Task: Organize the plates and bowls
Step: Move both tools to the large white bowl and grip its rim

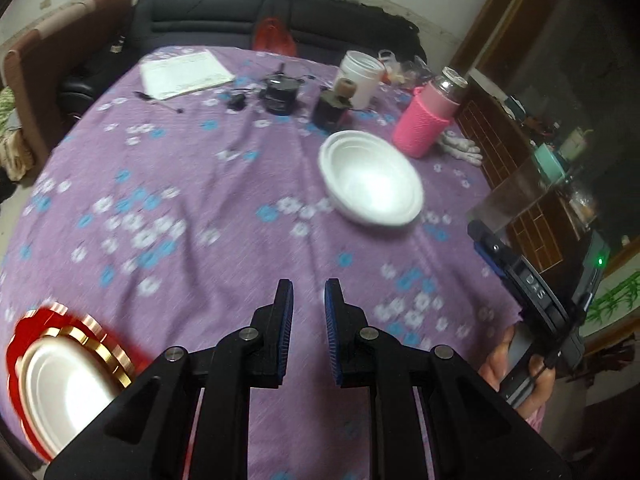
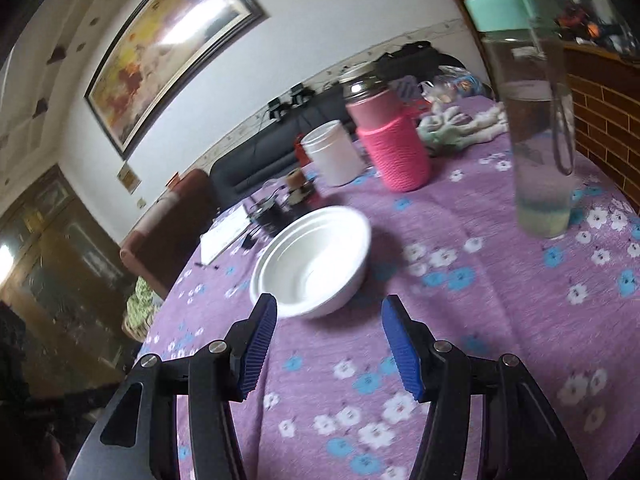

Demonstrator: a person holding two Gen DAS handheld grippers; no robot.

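A stack of white bowls (image 1: 372,178) sits nested on the purple flowered tablecloth, right of centre; it also shows in the right wrist view (image 2: 314,260). A stack of plates (image 1: 64,376), white over gold and red rims, lies at the near left table edge. My left gripper (image 1: 308,292) is empty with its jaws a narrow gap apart, above the cloth, well short of the bowls. My right gripper (image 2: 328,308) is open and empty, its fingertips just in front of the bowls' near rim. The right gripper's body shows in the left wrist view (image 1: 540,300).
A pink-sleeved bottle (image 1: 426,120), a white tub (image 1: 360,76), small dark items (image 1: 280,94) and papers (image 1: 184,72) stand at the back. A tall clear bottle with a teal lid (image 2: 532,120) stands to the right. White gloves (image 1: 460,146) lie near the wall.
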